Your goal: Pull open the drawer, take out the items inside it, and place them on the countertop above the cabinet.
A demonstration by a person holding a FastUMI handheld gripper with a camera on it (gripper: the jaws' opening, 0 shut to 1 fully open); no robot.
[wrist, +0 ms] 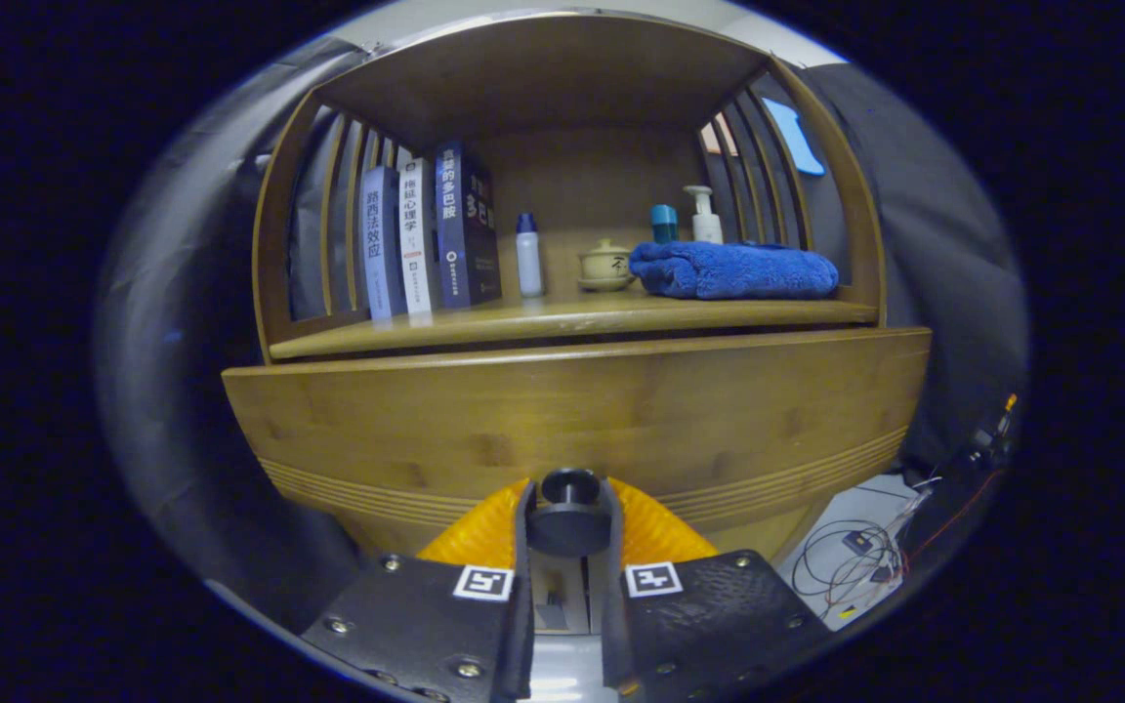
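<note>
A bamboo cabinet fills the scene, with its wide drawer front (572, 410) facing me. A dark round drawer knob (568, 513) sticks out low on that front. My gripper (568, 522) is shut on the knob, one finger pressed against each side of it. Above the drawer front runs the countertop (562, 317), a wooden shelf surface under an arched top. The drawer front stands a little forward of the countertop edge; its inside is hidden from me.
On the countertop stand three books (426, 239), a small white bottle (528, 256), a lidded ceramic jar (605, 266), a folded blue towel (733, 270), a teal-capped bottle (663, 223) and a pump bottle (705, 217). Cables (865, 557) lie on the floor at right.
</note>
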